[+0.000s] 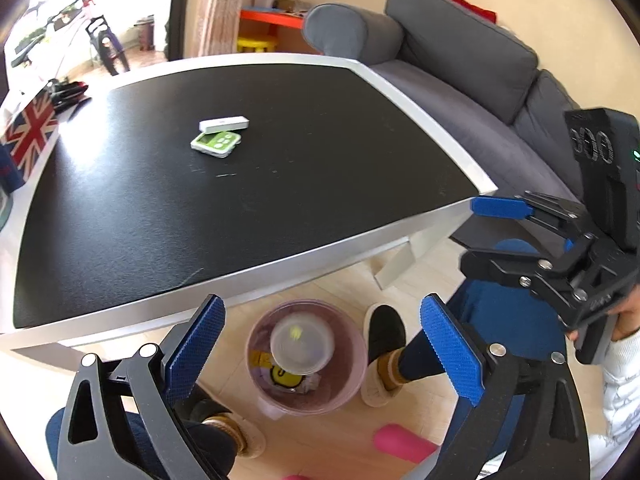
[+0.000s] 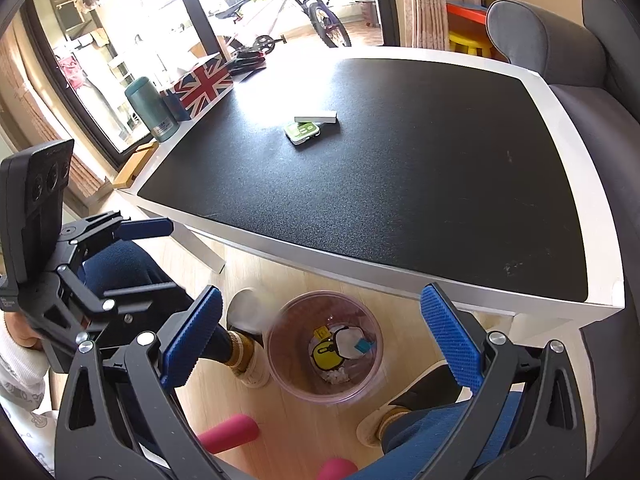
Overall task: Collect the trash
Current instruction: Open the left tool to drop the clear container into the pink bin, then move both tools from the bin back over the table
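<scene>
A pink translucent trash bin (image 1: 306, 356) stands on the wooden floor in front of the table; it also shows in the right wrist view (image 2: 325, 350). In the left wrist view a clear plastic cup (image 1: 303, 346) is over the bin's mouth, blurred. In the right wrist view the blurred cup (image 2: 250, 310) is left of the bin's rim. Wrappers and crumpled paper (image 2: 338, 350) lie inside the bin. My left gripper (image 1: 320, 344) is open and empty above the bin. My right gripper (image 2: 320, 340) is open and empty above the bin too.
The black-topped white table (image 1: 424, 216) holds a white box (image 1: 224, 123) on a green timer (image 1: 216, 144) and a Union Jack tissue box (image 1: 30, 128). A grey sofa (image 1: 460, 80) stands right. The person's feet (image 1: 382, 356) flank the bin. A pink roller (image 1: 404, 442) lies on the floor.
</scene>
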Available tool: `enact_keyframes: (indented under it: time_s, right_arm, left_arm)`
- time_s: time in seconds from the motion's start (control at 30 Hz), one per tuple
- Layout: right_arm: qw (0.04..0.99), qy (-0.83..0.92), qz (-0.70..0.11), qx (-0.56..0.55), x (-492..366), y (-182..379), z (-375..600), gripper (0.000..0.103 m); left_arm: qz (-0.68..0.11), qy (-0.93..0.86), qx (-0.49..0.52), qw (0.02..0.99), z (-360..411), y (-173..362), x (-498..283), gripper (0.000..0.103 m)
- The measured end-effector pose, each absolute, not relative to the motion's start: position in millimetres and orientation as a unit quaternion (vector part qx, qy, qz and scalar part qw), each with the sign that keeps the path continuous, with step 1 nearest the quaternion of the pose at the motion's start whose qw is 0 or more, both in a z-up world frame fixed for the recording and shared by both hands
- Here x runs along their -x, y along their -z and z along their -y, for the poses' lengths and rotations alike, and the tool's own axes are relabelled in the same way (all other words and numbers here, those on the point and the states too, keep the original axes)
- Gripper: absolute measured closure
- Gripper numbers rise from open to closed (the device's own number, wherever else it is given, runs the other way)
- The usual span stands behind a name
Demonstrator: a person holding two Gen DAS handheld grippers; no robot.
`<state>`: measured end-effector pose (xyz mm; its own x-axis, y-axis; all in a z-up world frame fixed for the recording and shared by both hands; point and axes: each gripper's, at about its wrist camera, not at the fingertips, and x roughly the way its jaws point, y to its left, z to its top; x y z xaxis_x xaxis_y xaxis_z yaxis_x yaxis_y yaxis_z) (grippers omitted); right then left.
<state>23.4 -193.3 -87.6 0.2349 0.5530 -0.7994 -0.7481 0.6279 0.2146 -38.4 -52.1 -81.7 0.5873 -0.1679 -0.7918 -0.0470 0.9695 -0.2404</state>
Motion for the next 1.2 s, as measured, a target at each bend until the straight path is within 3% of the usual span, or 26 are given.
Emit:
enact_keyframes:
  time_s: [1.2]
  right_arm:
    - [0.788, -0.416, -0.438, 0.116, -57, 63, 164, 0.004]
  left_arm:
    - [-0.428, -0.011, 0.118, 0.896, 5, 54, 4, 0.008]
